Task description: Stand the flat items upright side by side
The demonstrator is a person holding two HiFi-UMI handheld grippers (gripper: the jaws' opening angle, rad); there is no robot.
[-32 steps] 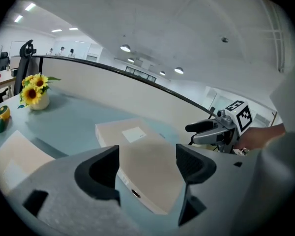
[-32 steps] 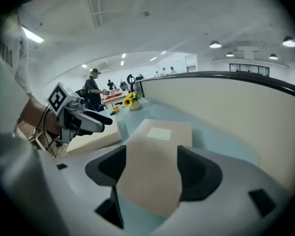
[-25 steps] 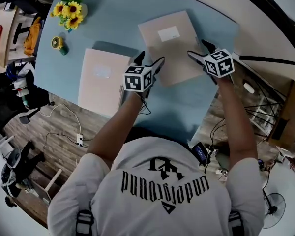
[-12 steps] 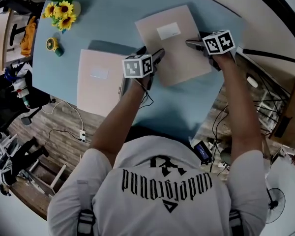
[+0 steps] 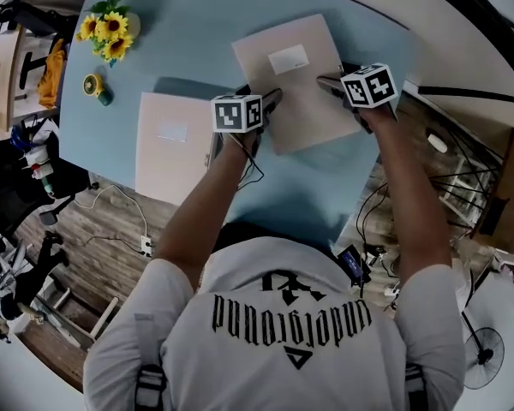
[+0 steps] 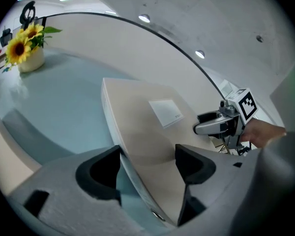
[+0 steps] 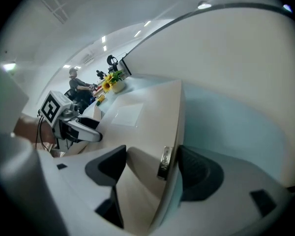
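Both claws straddled one folder on the pale blue tabletop (image 5: 197,24).
The beige card folder (image 5: 295,101) lay flat near a second beige folder (image 5: 171,144); the left gripper (image 5: 259,95) and right gripper (image 5: 336,74), jaws just closing but unclamped, bracketed its opposite edges.

A lab or workshop: loose cables (image 5: 120,197) and a power strip (image 5: 142,246) on the wooden floor (image 5: 86,229) at eight o'clock, a fan (image 5: 479,365) at four (a person (image 7: 77,86) sits in the background).

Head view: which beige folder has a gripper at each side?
The right-hand folder: left gripper and right gripper, jaws just closing, each have an edge between them. The nearer folder lies alone.
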